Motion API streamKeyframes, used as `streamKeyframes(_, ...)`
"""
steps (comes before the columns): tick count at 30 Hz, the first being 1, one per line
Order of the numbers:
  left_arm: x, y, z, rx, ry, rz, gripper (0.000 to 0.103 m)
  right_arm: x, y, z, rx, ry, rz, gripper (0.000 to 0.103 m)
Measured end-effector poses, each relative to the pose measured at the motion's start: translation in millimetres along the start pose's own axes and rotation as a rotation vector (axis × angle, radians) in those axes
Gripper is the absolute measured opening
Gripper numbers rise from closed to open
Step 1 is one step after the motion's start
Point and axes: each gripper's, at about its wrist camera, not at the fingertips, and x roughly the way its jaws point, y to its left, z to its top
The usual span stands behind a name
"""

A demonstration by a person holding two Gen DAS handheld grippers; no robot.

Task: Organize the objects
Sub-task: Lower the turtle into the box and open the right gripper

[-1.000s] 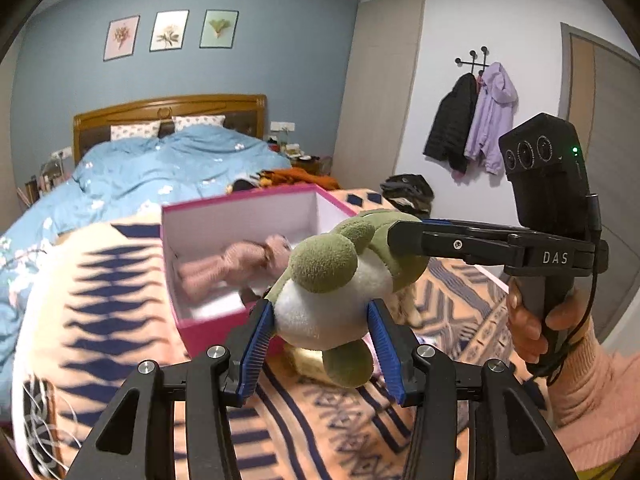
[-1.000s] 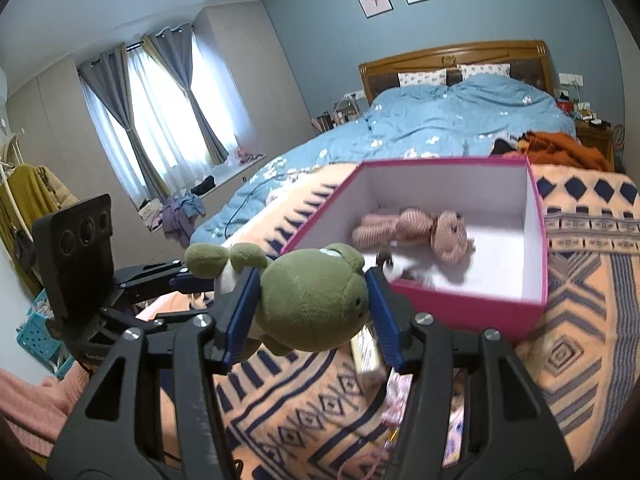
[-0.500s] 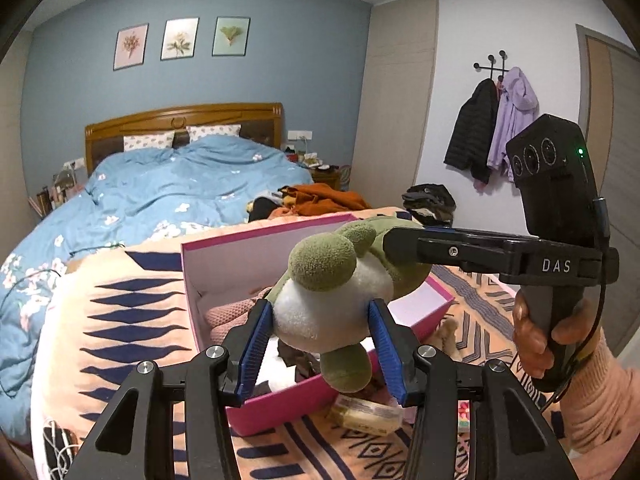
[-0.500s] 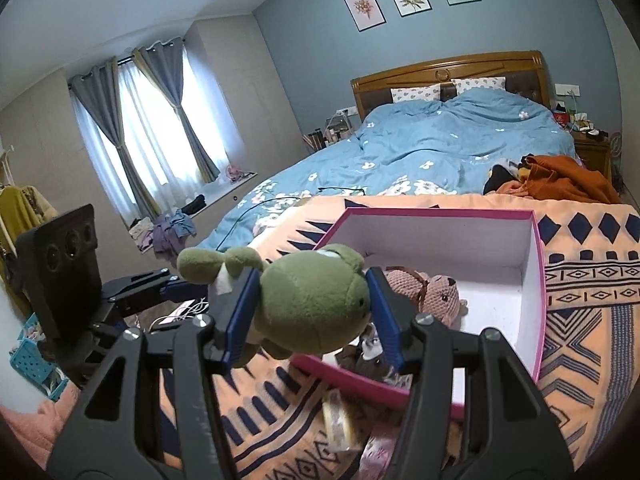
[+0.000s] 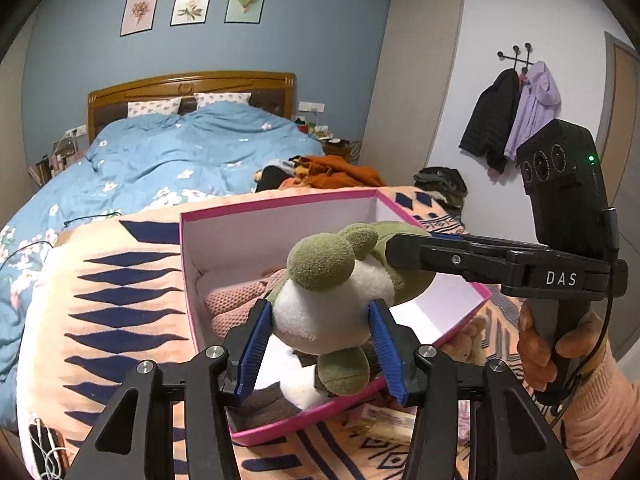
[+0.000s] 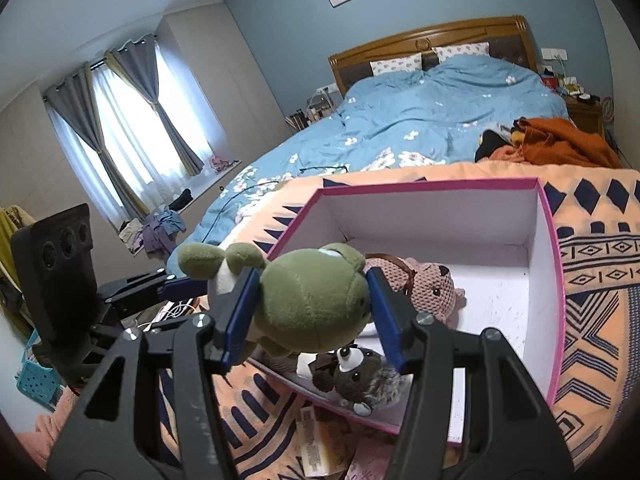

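Observation:
Both grippers hold one green and white plush frog [image 5: 332, 304] above the near edge of a pink open box [image 5: 280, 204]. My left gripper [image 5: 320, 332] is shut on its white belly. My right gripper [image 6: 312, 304] is shut on its green head [image 6: 308, 304]; it shows in the left wrist view as a black bar [image 5: 500, 264]. Inside the box [image 6: 548, 220] lie a pink knitted bear [image 6: 432, 292] and a dark brown plush [image 6: 356, 380].
The box stands on an orange and navy patterned blanket [image 5: 120, 312] at the foot of a bed with a blue duvet [image 5: 180, 160]. Small packets [image 6: 316, 444] lie on the blanket in front of the box. Orange clothes [image 6: 560, 144] lie behind it.
Both grippers moved the frog forward toward the box; it now hangs over the box's near edge. The brown plush inside has come into view.

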Motion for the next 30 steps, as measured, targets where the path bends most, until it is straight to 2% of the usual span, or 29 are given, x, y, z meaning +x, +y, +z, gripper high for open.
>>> streamKeyframes(5,16,8,2,-0.011,0.031,0.056,0.051,17,-7,-1,0.019,0.027,-0.011,0.058)
streamKeyframes(8,29,12,3,-0.024,0.07,0.116,0.05,35,-11,-4,0.029,0.082,0.007,0.058)
streamKeyframes(10,34,13,2,-0.023,0.075,0.166,0.05,45,-6,-9,-0.017,0.11,-0.025,0.058)
streamKeyframes(14,30,11,-1,-0.018,0.053,0.187,0.053,54,-11,-17,-0.01,0.134,-0.052,0.058)
streamKeyframes(16,24,6,-3,0.0,0.023,0.204,0.06,51,-16,-19,0.002,0.129,-0.058,0.058)
streamKeyframes(18,16,1,-5,0.019,-0.013,0.21,0.069,46,-22,-20,0.016,0.124,-0.061,0.058)
streamKeyframes(26,-13,-17,-14,0.044,-0.103,0.161,0.082,23,-21,-27,0.022,0.096,-0.037,0.058)
streamKeyframes(30,-29,-28,-21,0.043,-0.141,0.112,0.083,8,-14,-33,0.003,0.072,-0.017,0.058)
